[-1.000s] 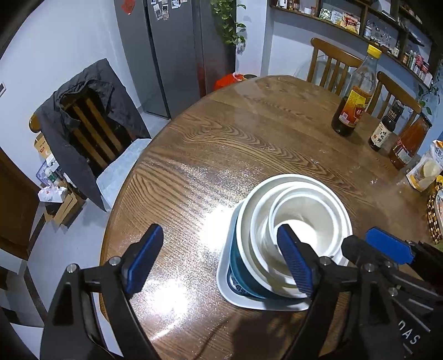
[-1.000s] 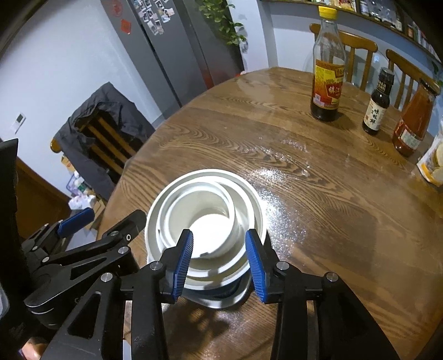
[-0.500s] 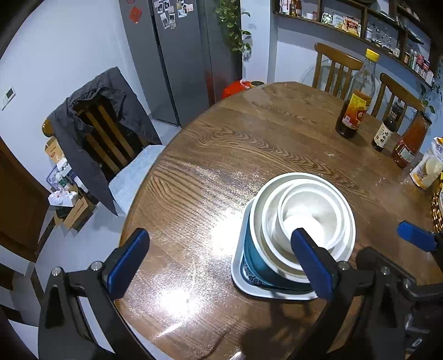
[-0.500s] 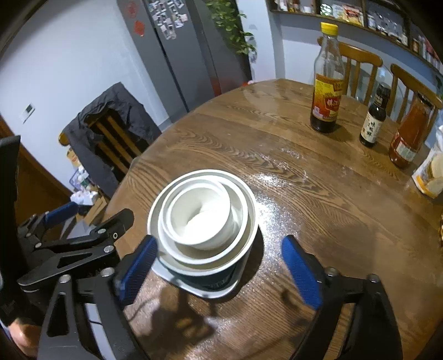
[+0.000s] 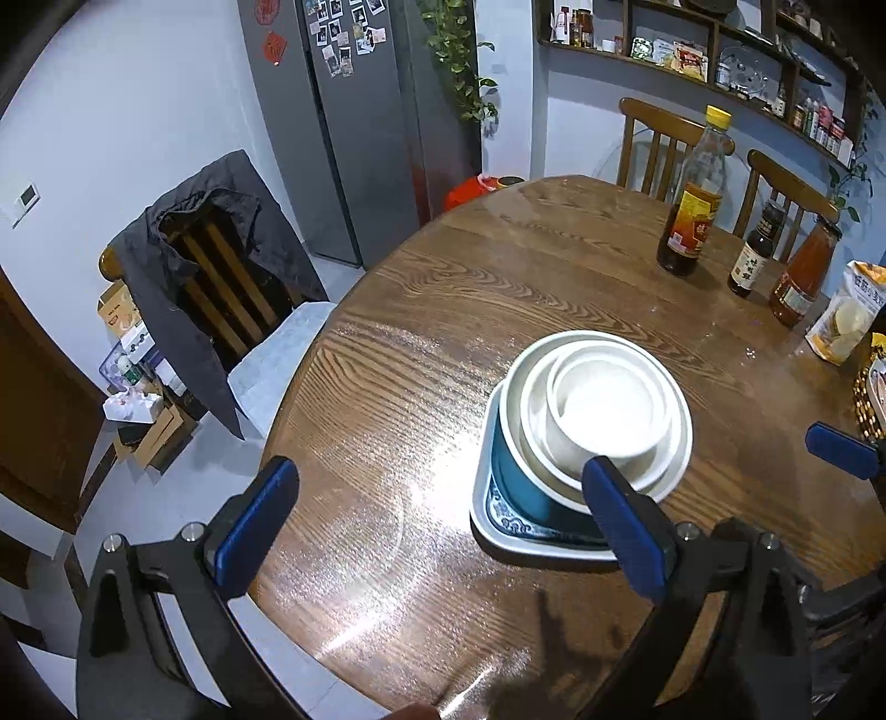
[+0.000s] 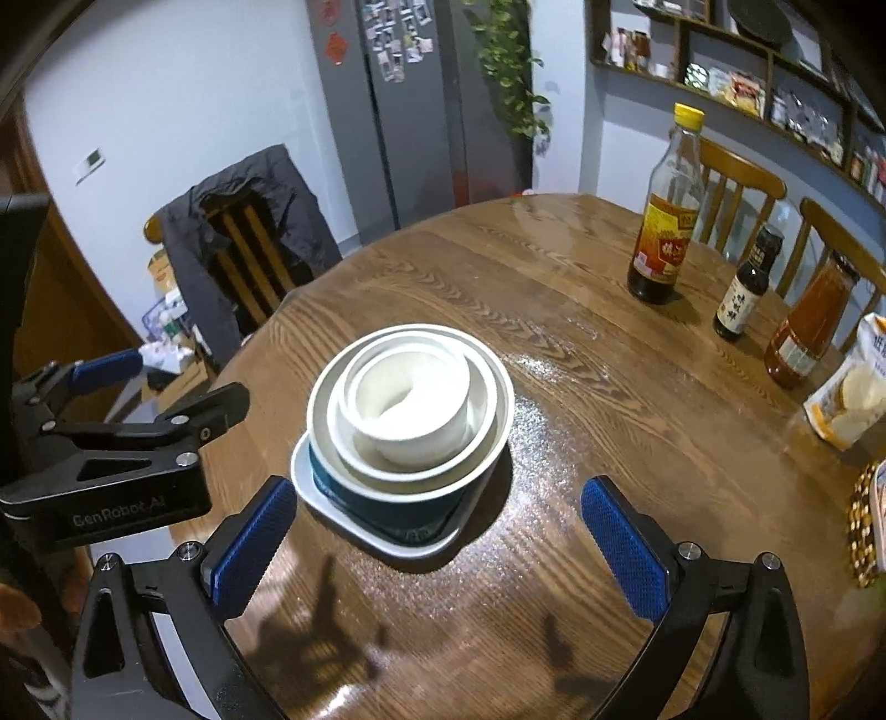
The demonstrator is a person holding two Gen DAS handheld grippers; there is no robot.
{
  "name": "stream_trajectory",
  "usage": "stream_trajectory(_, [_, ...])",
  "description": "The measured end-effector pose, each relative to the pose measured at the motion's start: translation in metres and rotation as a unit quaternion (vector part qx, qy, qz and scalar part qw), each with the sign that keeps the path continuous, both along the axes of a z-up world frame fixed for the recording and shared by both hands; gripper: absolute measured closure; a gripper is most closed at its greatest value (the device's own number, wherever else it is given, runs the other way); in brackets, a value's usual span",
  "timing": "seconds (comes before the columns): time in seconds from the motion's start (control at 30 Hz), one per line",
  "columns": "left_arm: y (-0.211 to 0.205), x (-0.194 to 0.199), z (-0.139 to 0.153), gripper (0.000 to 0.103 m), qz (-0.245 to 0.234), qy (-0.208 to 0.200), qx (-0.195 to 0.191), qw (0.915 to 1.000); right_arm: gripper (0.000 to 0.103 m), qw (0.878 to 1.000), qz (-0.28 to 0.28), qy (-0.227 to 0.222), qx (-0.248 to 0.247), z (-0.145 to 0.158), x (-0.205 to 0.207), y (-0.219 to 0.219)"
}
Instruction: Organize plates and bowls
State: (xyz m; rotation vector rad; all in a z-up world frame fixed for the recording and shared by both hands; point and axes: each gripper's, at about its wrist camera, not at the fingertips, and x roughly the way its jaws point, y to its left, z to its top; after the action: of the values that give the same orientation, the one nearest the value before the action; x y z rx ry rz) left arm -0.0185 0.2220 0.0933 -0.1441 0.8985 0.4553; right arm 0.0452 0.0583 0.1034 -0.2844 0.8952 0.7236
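Glossy wood-grain table [image 6: 581,399] w/ glare, smooth glazed ceramic bowls [image 6: 410,404], glazed plate [image 6: 382,543] underneath, matt black plastic gripper frames, textured blue pads [image 6: 620,548], glass bottle [image 6: 664,221] w/ paper label, cloth jacket [image 5: 183,266].

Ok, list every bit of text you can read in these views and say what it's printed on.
"GenRobot.AI": on the black body of the left gripper, seen from the right wrist.
Labels on the yellow-capped bottle, the small dark bottle, the orange sauce bottle and the snack bag: printed characters, too blurred to read.
Fridge magnets: too small.
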Motion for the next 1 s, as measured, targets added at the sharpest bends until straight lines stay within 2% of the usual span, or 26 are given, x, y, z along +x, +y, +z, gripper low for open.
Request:
stream_trajectory(0.13, [-0.005, -0.004, -0.002, 0.001, -0.007, -0.006, 0.005, 0.9999, 0.001, 1.0, 0.011, -0.001, -0.009, -0.006, -0.007, 0.003])
stream_trajectory(1.0, [-0.006, -0.008, -0.027, 0.001, -0.014, 0.042, 0.01, 0.999, 0.001, 0.999, 0.022, 0.022, -0.027, -0.031, -0.013, 0.005])
